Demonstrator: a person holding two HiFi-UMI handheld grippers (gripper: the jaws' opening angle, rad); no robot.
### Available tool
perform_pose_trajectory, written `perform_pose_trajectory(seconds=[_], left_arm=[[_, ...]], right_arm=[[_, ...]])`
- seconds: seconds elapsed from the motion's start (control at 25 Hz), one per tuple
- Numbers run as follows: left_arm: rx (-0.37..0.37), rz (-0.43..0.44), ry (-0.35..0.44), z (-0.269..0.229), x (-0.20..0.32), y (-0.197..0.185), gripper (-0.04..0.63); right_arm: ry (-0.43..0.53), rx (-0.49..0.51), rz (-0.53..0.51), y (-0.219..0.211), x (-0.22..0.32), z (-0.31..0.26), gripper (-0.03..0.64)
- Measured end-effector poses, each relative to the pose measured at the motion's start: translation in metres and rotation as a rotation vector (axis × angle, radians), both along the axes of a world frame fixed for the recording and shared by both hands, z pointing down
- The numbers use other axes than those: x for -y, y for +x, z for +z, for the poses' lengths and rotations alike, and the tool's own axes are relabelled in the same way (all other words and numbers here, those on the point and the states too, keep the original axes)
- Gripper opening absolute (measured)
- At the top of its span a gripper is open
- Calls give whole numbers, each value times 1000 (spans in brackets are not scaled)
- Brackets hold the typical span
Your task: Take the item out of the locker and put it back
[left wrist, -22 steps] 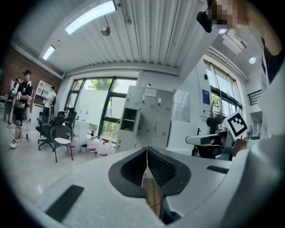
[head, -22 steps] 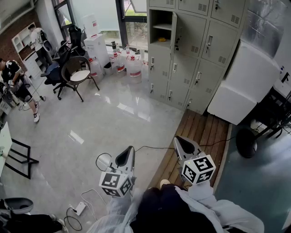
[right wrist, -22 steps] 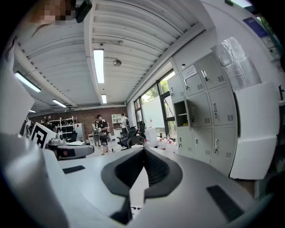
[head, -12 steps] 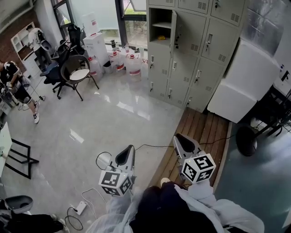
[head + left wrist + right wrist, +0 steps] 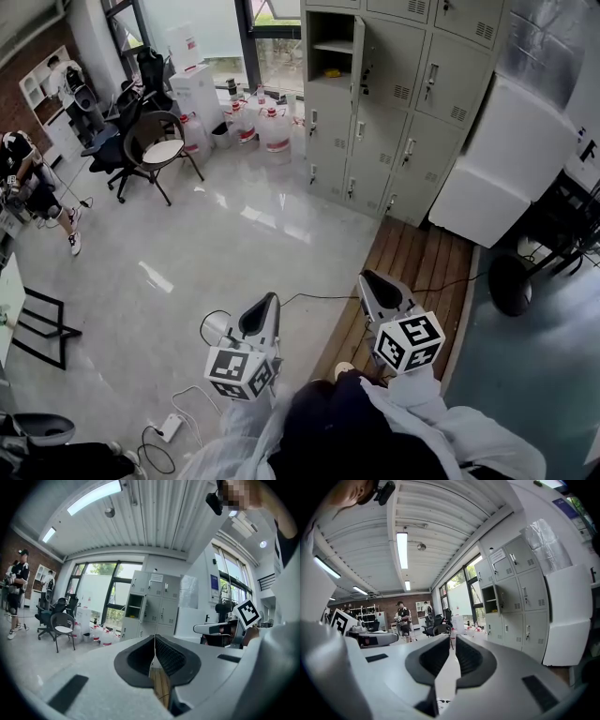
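Left gripper view shows the left gripper [image 5: 154,637] with its 2 dark pads pressed together along their whole length and nothing caught between them. In the right gripper view, the right gripper [image 5: 453,637] has its jaws drawn in just as close, tips all but touching, and it too carries nothing. From the head view both tools are held low in front of the person's body, side by side and apart from each other, each with its marker cube nearest the white sleeves [image 5: 469,441]. The left one hangs over pale glossy floor [image 5: 216,253]. The right one hangs over the edge of a wooden platform [image 5: 412,272].

A black cable [image 5: 319,300] runs across the floor between them, and a white power strip [image 5: 166,429] lies near the left sleeve. Well ahead stands the grey locker bank [image 5: 403,103]. 1 compartment in its left column is open, its door [image 5: 357,58] swung out on the right side. Inside it, under a shelf, sits the small yellow item [image 5: 332,72], far from both grippers.

Just left of the lockers, several water jugs [image 5: 277,131] stand by the window, and a black chair [image 5: 155,145] is further left. A large white cabinet [image 5: 506,169] sits to the right of the lockers. A person [image 5: 23,178] is at the far left edge of the room.
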State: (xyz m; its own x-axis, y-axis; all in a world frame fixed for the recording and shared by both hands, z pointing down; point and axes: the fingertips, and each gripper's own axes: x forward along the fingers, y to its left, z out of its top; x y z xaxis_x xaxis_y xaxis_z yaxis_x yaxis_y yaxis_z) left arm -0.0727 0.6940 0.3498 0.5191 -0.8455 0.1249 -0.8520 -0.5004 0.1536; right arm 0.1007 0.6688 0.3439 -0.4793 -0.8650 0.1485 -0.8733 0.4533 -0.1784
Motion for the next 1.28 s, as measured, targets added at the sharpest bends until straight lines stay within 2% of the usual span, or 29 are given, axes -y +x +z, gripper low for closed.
perform_pose_trajectory(seconds=[0.2, 0.56, 0.84, 1.16, 1.28], left_arm=[[-3, 4, -1, 0, 2, 1, 9], [2, 5, -26, 10, 27, 8, 8], [4, -20, -21, 4, 92, 21, 8], [4, -42, -17, 6, 188, 54, 8], [1, -44, -17, 9, 219, 68, 8]], right_arm=[[6, -10, 17, 3, 3, 0, 28], [-6, -12, 0, 7, 27, 7, 191], [-5, -7, -18, 21, 96, 5, 355], [11, -16, -29, 49, 197, 6, 537], [16, -27, -42, 59, 229, 8, 569]])
